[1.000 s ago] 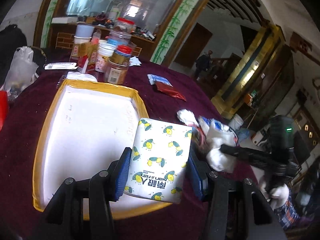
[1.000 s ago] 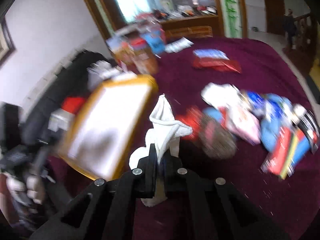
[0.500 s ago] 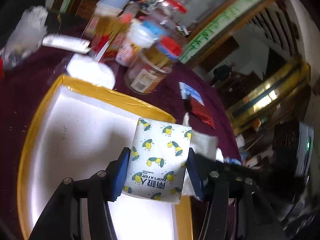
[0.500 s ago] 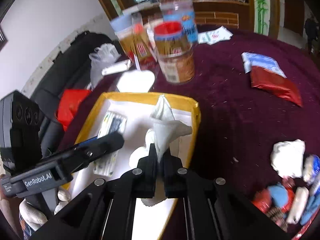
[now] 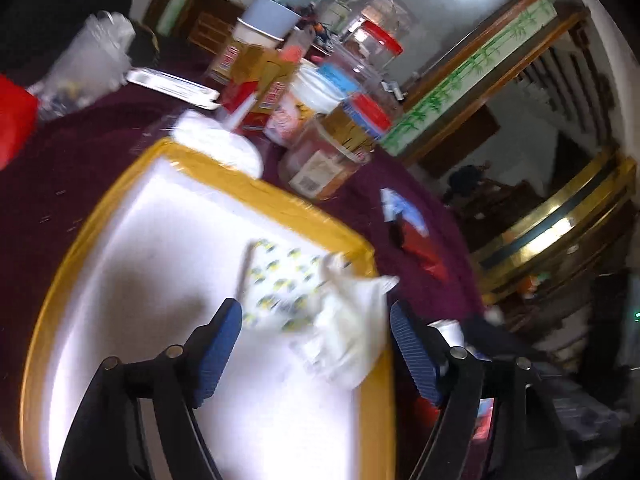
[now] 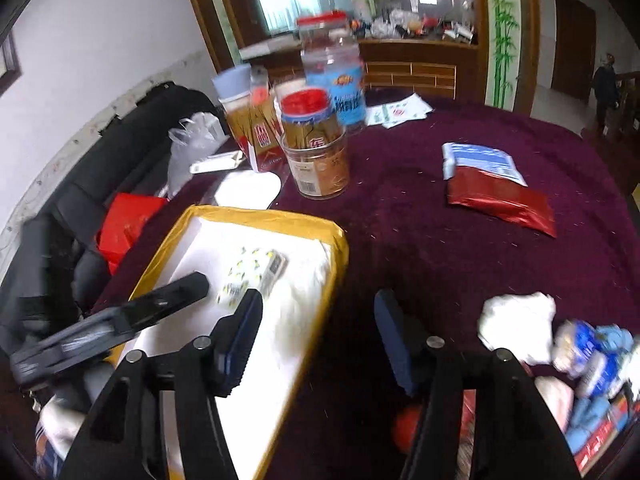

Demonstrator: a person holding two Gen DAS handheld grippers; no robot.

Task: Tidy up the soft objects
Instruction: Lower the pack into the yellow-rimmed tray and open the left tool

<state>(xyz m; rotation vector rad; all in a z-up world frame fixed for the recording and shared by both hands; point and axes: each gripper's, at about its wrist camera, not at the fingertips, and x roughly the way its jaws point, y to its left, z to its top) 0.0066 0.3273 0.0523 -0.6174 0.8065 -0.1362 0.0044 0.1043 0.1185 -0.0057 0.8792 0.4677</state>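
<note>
A white tray with a yellow rim (image 5: 256,188) (image 6: 256,213) lies on the maroon tablecloth. Inside it lie a tissue pack with a lemon print (image 5: 276,280) (image 6: 248,270) and a crumpled white cloth (image 5: 352,328), which is a white blur in the right wrist view (image 6: 296,304). My left gripper (image 5: 316,344) is open above them, empty. My right gripper (image 6: 318,340) is open and empty over the tray's right edge. A pile of soft items, white, blue and red (image 6: 560,360), lies at the right.
Jars and bottles (image 6: 316,140) (image 5: 332,148) stand behind the tray, with a white lid (image 6: 248,188) beside them. A blue packet (image 6: 480,160) and a red packet (image 6: 500,200) lie farther right. A red bag (image 6: 128,220) and a black bag lie off the table's left.
Both grippers opened. The left let go of the lemon-print tissue pack and the right let go of the white cloth; both now lie in the tray.
</note>
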